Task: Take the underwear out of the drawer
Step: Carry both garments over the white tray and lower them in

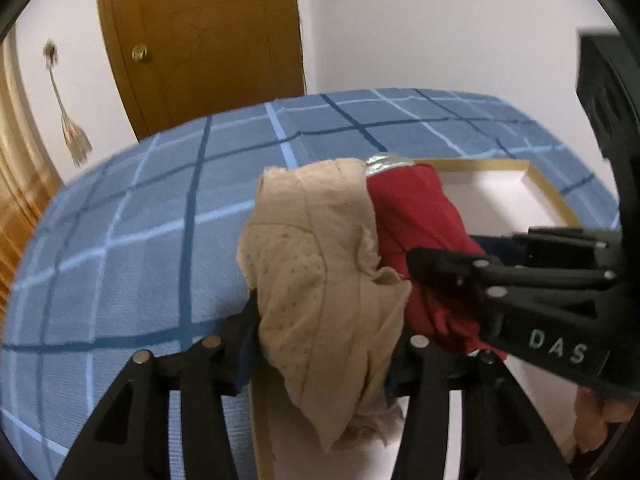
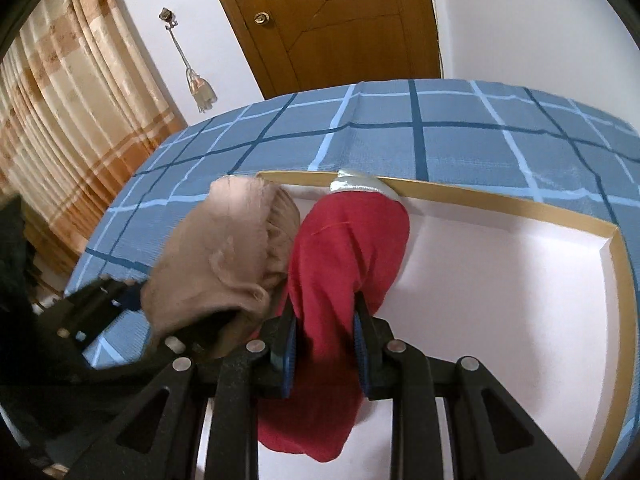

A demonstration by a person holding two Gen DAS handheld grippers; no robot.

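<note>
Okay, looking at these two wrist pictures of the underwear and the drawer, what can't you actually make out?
- Left gripper: in the left wrist view the beige perforated underwear drapes over its fingertips, so its grip is unclear.
- White drawer with a wooden rim: its near part is cut off by the bottom edge of both views.
- Dark blue fabric: only a sliver shows beneath the beige piece.
- Red underwear with a silver band: its lower end hides behind the right gripper.

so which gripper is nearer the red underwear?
Right. The right gripper has its jaws clamped on the red underwear; the left gripper sits beside it under the beige underwear.
</note>
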